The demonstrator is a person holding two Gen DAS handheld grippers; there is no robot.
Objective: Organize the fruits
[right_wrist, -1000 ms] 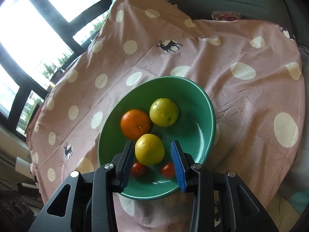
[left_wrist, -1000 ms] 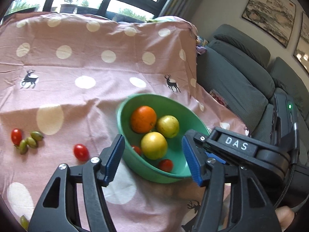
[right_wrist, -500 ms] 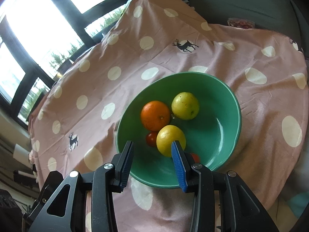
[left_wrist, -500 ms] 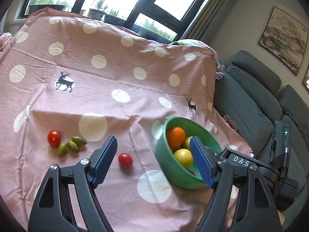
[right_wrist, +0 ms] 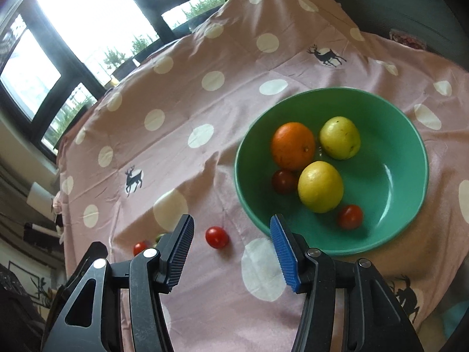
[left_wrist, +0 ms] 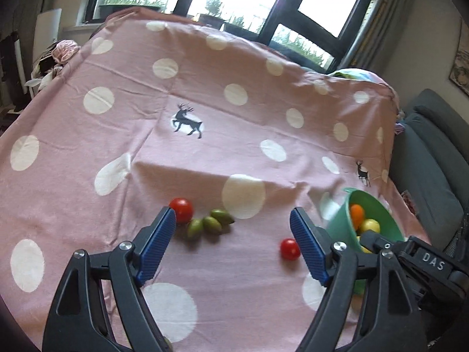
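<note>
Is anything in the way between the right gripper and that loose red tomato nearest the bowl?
Nothing visible. The right gripper has its jaws opening with nothing between them, and the red tomato lies on bare tablecloth just ahead of them. The green bowl sits off to the side, apart from the tomato.

The left tongs (left_wrist: 233, 240) tilt down over the worktop (left_wrist: 205, 152), jaws spread wide and empty. The right tongs (right_wrist: 231, 246) also tilt down, just beside the left tongs, jaws opening with nothing gripped between them.
</note>
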